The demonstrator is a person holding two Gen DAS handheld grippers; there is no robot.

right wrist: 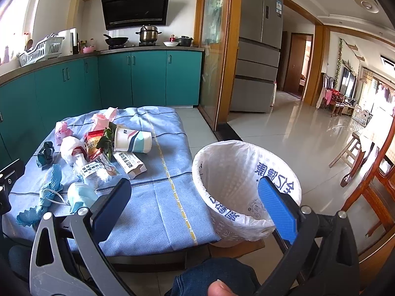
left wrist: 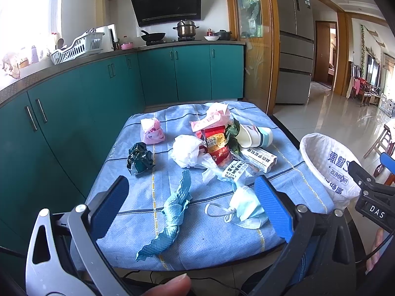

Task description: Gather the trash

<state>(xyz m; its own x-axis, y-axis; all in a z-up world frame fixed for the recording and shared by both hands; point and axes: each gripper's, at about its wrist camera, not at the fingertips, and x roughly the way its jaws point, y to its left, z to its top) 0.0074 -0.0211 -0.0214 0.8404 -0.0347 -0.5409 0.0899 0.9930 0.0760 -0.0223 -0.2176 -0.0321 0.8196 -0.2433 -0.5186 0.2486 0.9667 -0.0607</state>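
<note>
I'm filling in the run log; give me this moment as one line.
phase: before first pick | left gripper: open, empty, over teal paper towel | right gripper: open, empty | lined bin: beside table | nothing binned

Wide-open right gripper (right wrist: 195, 202) above blue-clothed table (right wrist: 158, 197), lined bin (right wrist: 229, 172) beside scattered litter (right wrist: 98, 153)

Blue-padded tool (left wrist: 190, 204); grey frame; jeans (right wrist: 212, 276)

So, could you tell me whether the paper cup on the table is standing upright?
No, the paper cup lies on its side on the blue tablecloth, beside the snack wrappers.
</note>
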